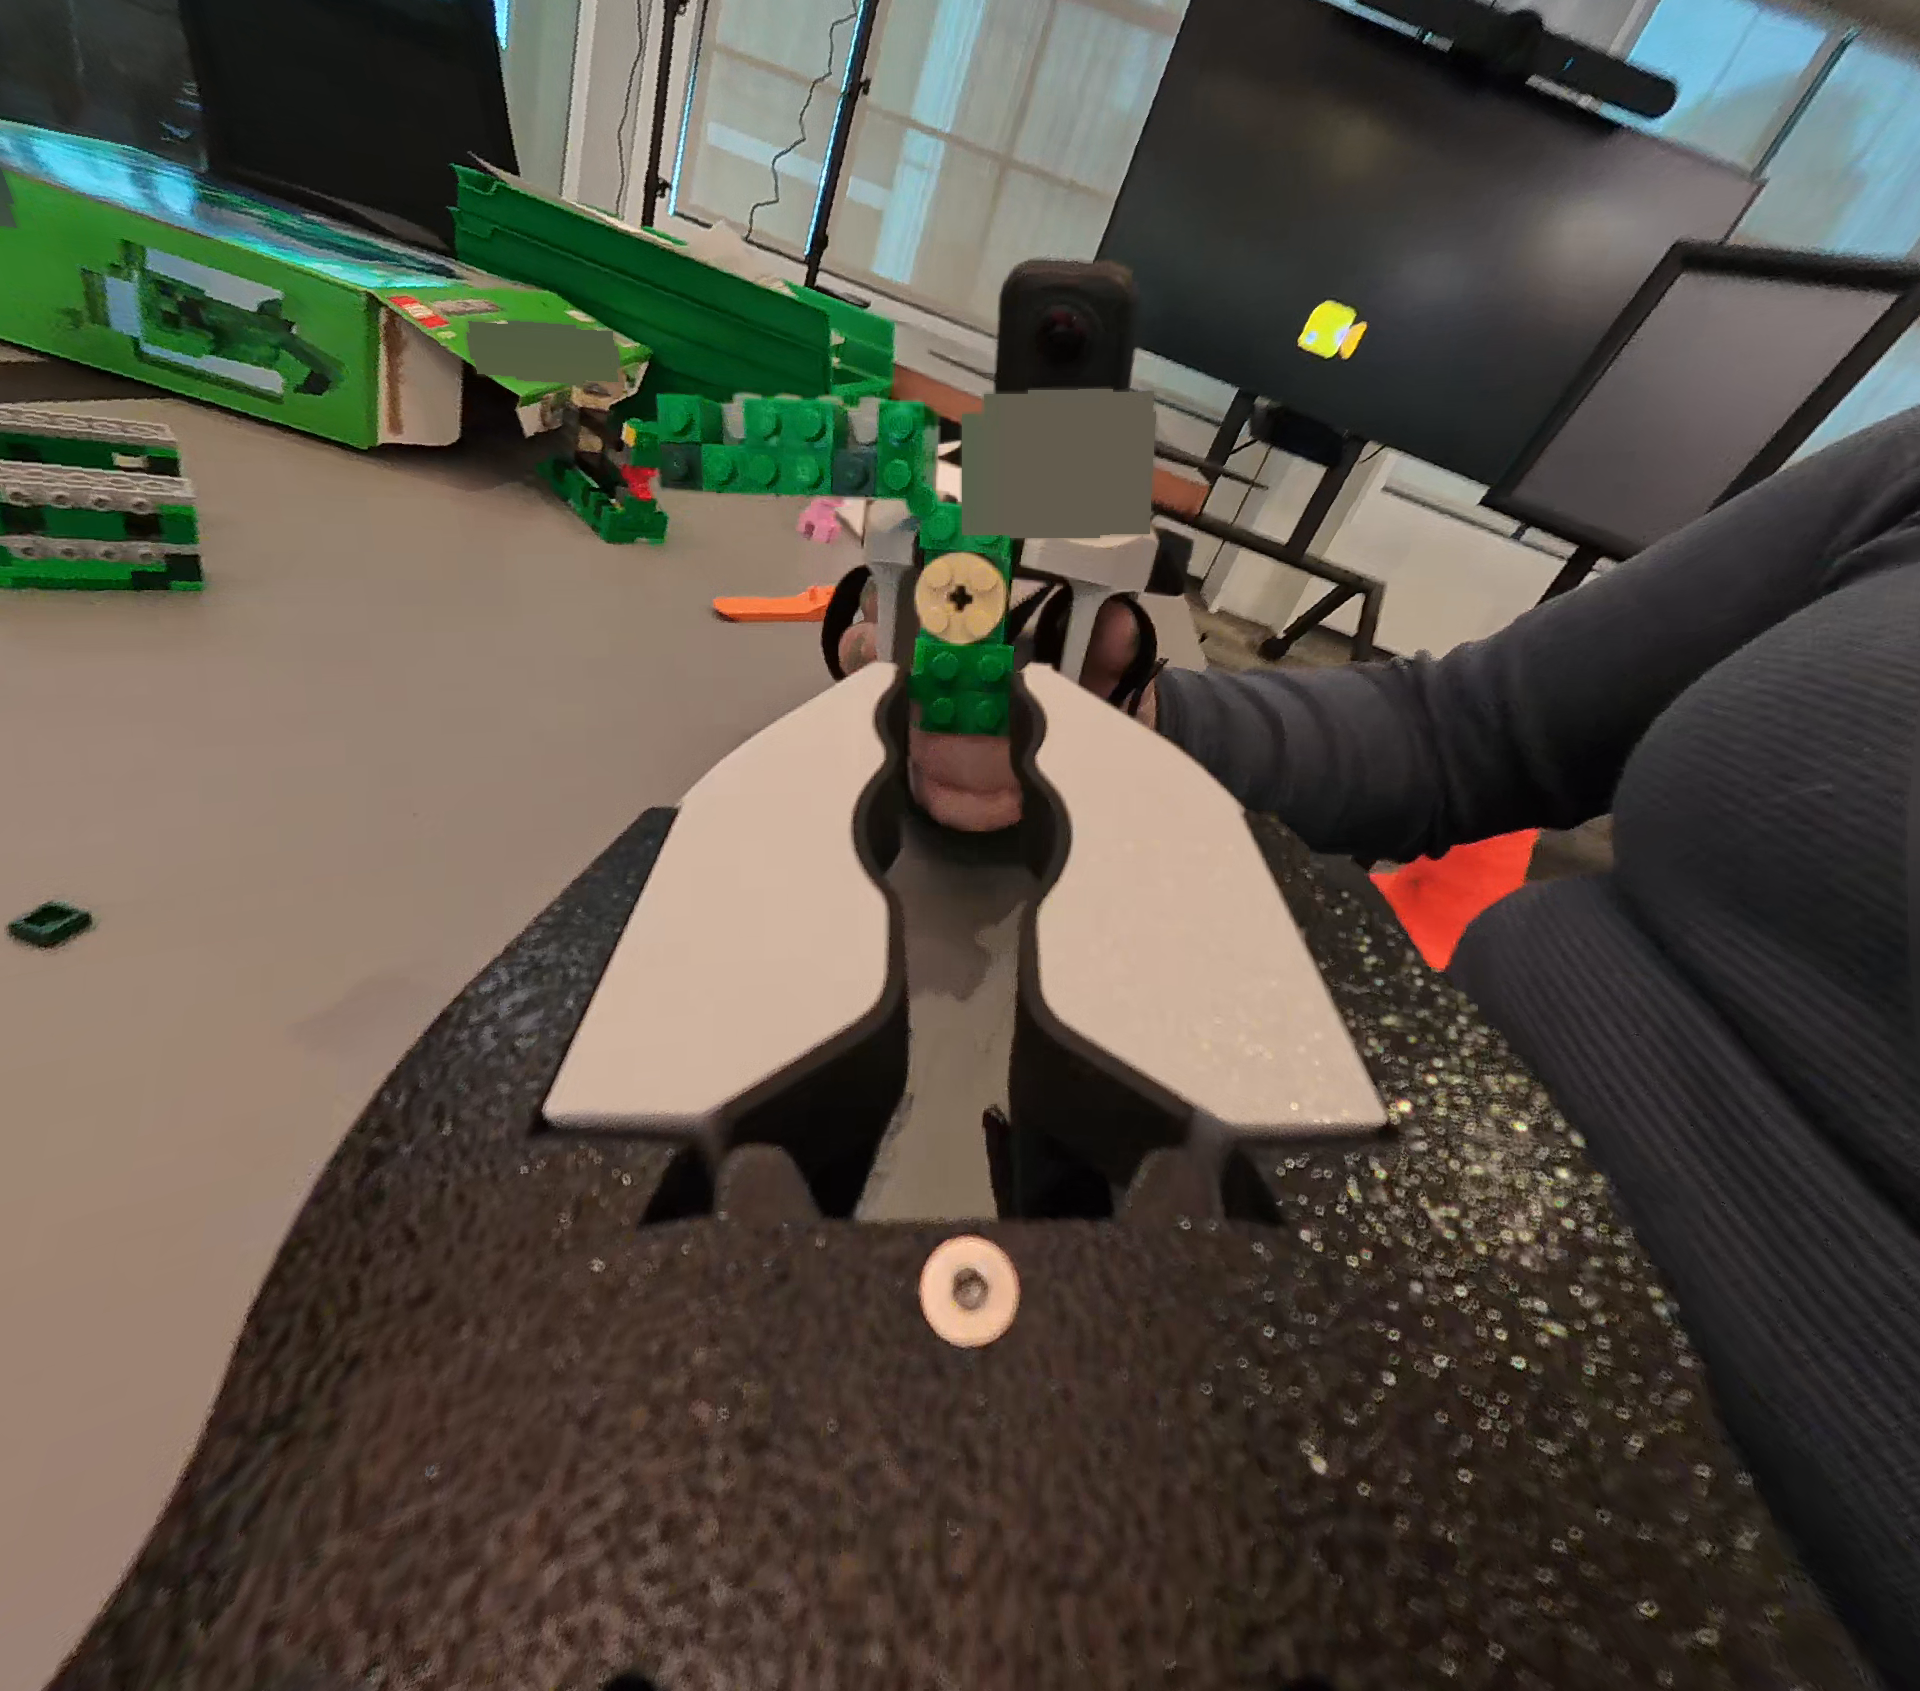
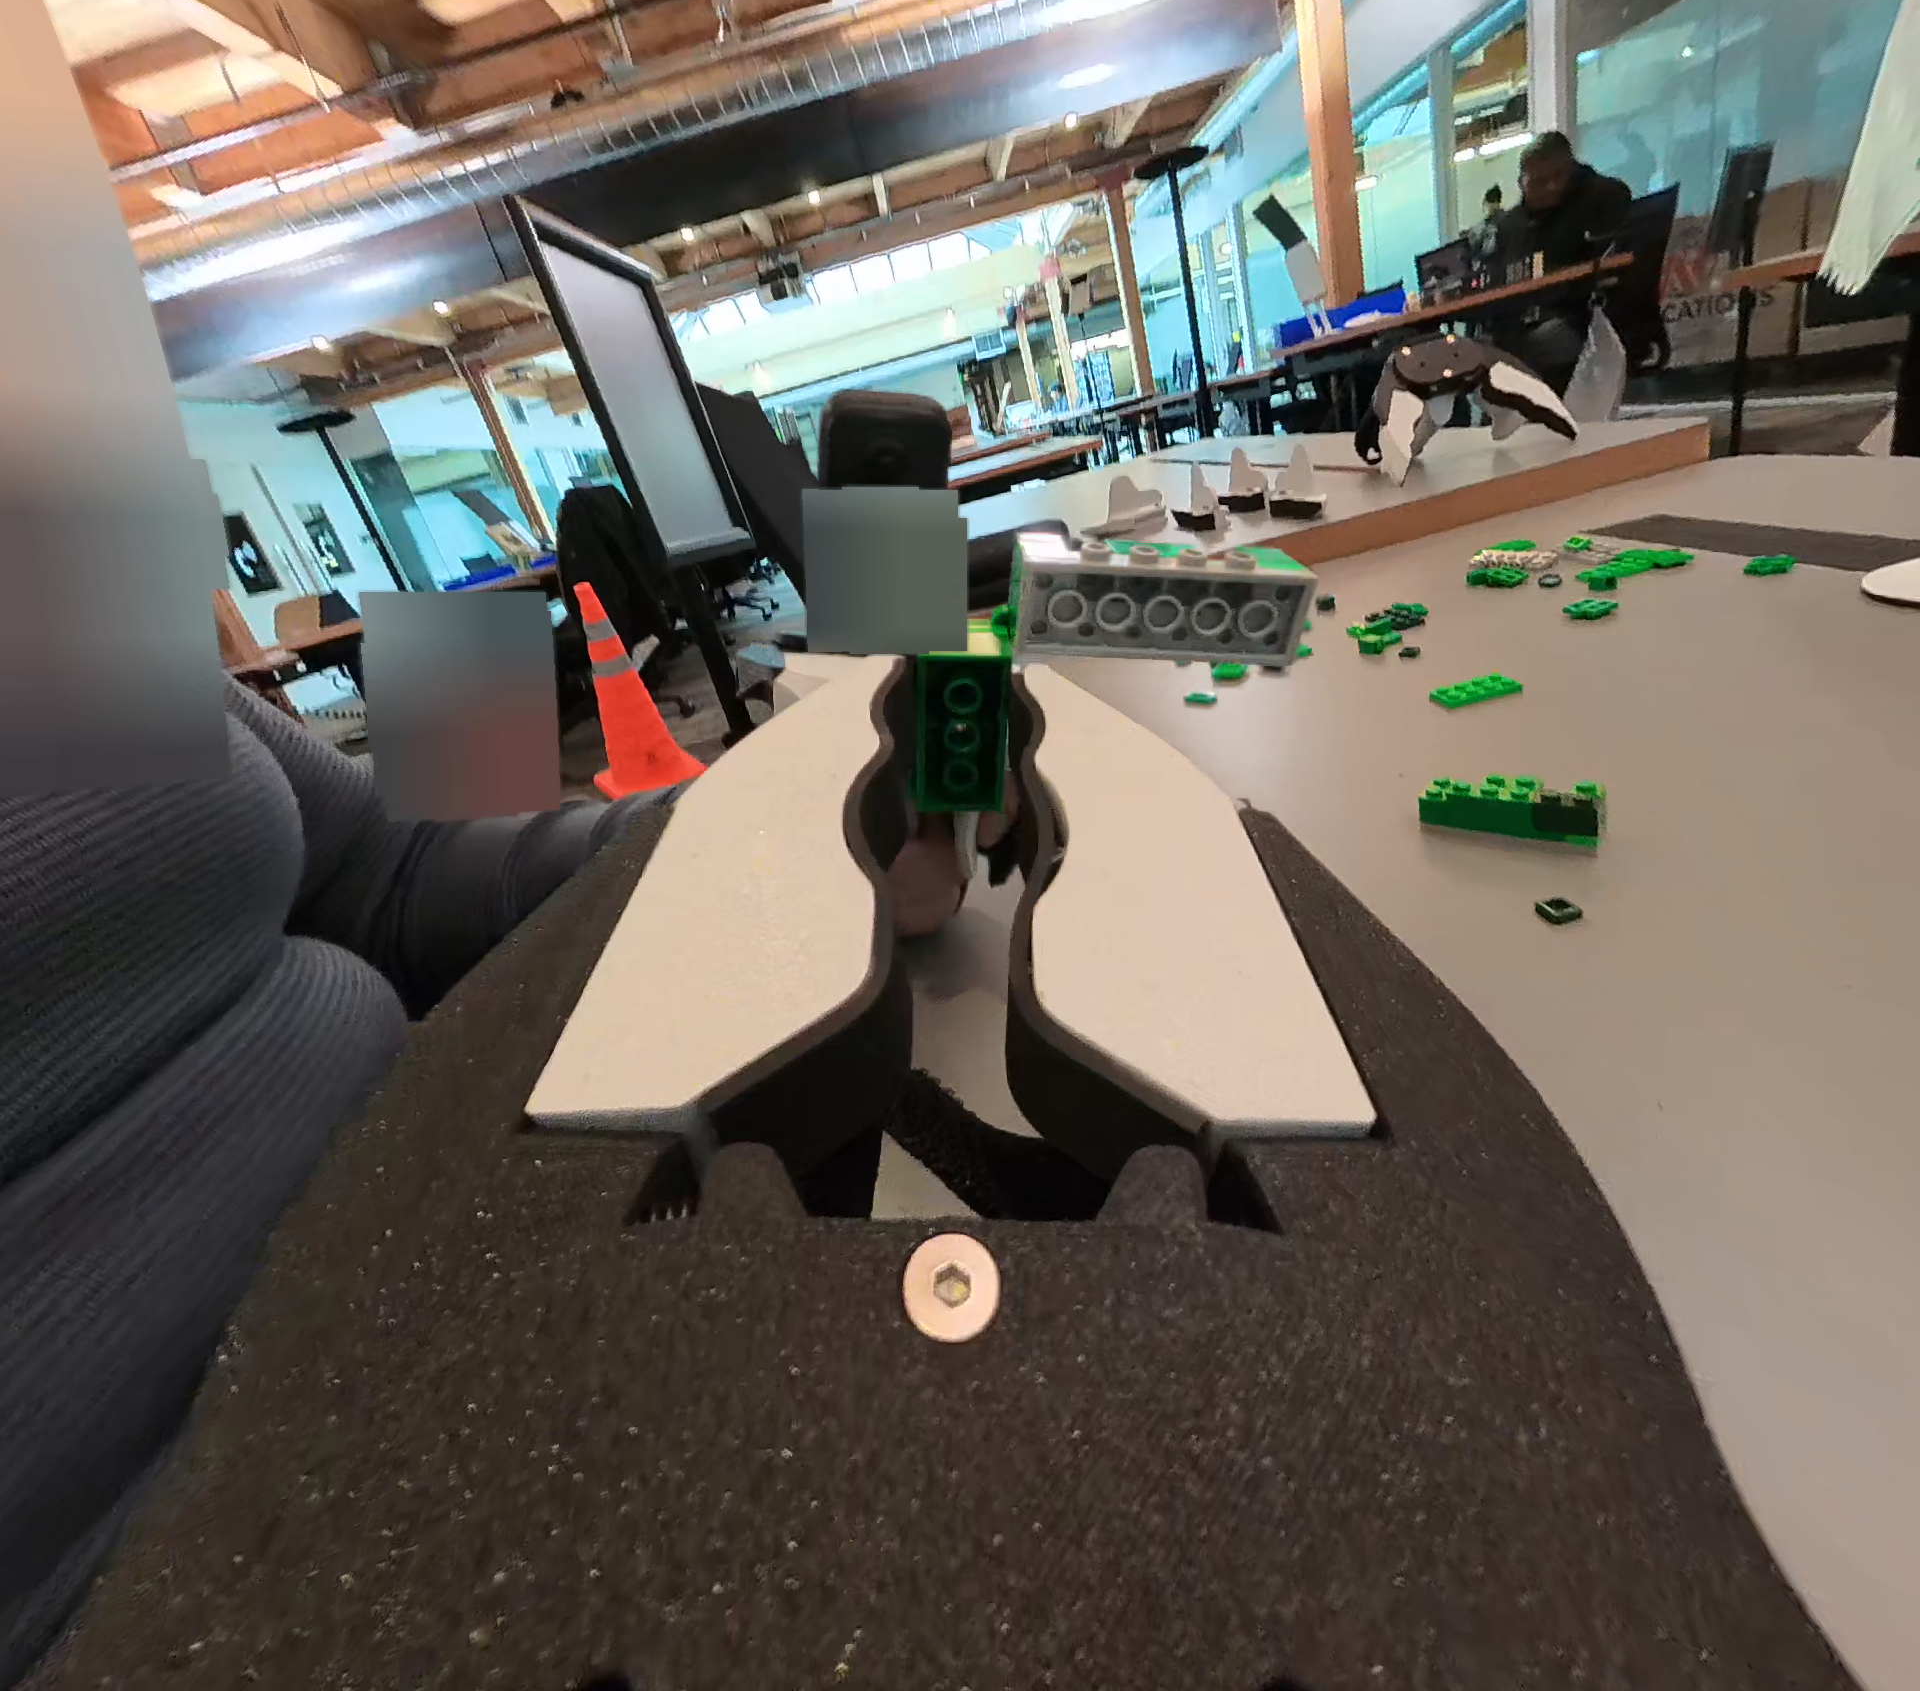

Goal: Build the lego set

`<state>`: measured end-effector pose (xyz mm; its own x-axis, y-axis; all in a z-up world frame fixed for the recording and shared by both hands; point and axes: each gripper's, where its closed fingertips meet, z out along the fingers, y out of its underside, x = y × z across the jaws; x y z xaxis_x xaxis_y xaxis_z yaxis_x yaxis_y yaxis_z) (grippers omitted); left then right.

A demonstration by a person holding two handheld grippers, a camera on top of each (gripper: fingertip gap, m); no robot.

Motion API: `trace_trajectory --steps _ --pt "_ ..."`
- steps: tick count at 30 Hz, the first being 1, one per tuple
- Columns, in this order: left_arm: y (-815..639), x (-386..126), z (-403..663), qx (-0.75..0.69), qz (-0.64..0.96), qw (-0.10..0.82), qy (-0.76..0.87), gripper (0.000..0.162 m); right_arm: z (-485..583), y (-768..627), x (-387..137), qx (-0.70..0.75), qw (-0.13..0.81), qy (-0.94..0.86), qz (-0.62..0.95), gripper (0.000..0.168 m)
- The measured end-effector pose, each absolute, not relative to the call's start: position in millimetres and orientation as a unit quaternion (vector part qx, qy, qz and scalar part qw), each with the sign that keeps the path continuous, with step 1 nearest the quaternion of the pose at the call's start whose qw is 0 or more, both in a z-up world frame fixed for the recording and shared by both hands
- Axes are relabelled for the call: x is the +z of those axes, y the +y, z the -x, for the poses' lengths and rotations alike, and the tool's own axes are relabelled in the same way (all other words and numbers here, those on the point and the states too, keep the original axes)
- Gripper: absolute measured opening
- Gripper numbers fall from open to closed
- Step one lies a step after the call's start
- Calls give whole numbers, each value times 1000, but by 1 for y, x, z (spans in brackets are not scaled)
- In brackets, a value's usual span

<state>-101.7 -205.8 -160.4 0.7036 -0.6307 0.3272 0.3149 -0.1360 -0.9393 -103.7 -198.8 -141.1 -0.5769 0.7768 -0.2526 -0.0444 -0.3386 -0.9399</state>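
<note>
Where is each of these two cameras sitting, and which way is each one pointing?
Left wrist view: sits on the left gripper, looks across the grey table toward the green box and windows; a sleeved arm shows.
Right wrist view: sits on the right gripper, looks the opposite way into the open office, loose green bricks to its right; the torso shows.
Shared: both grippers pinch the same green lego piece, each seeing the other's camera.

Glossy plastic lego assembly [image 1: 961,644]
</note>
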Motion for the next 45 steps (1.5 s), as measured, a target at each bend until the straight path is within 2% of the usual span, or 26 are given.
trace_trajectory --steps 8,28,41,45 --pt "-204 -152 96 -399 630 657 111 18 105 -201 -125 756 319 -453 348 17" --pt "-209 -140 103 -376 601 697 109 17 107 -204 -128 767 276 -451 364 18" --pt "-208 -147 101 -396 617 672 107 17 104 -209 -131 764 257 -471 358 16" --pt "-209 -144 101 -398 610 676 106 17 104 -209 -129 745 305 -479 350 16"
